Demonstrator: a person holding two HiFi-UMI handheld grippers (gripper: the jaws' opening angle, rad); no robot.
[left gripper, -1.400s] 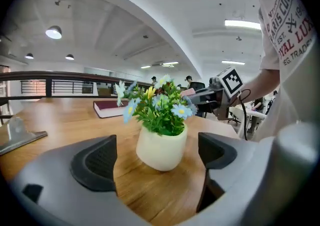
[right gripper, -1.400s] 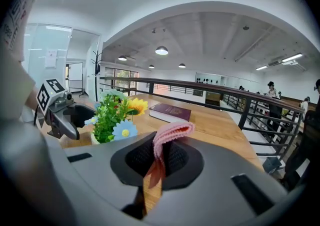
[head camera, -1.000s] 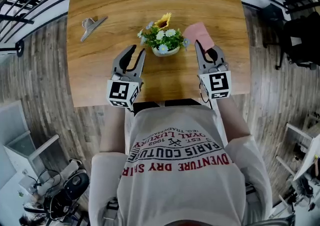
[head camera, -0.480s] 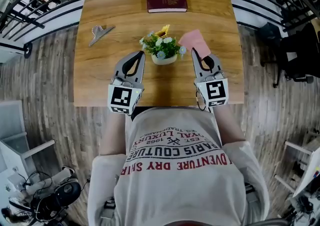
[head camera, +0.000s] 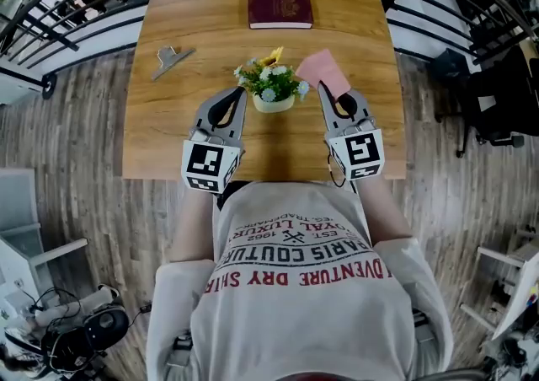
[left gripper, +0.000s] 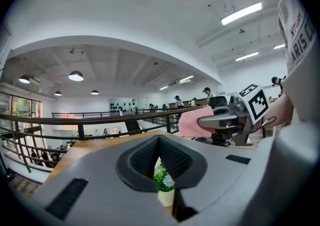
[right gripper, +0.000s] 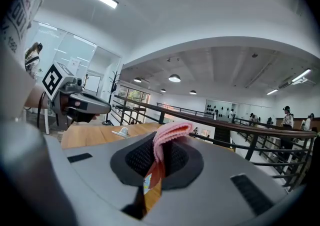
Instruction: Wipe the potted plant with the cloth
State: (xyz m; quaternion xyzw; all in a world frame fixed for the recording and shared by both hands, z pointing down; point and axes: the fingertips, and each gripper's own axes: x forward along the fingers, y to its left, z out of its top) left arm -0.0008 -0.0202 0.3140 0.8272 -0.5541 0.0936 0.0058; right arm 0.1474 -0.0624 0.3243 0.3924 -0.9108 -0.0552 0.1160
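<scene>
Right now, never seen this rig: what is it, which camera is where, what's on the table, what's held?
No robot: a person holds a two-jaw gripper in each hand. The head view looks down from the person's head; each gripper view looks along that gripper's jaws. On the wooden table are a potted plant, a dark red book and a metal clip. The right gripper is shut on a pink cloth, beside the plant. The left gripper is shut and empty, on the plant's other side.
</scene>
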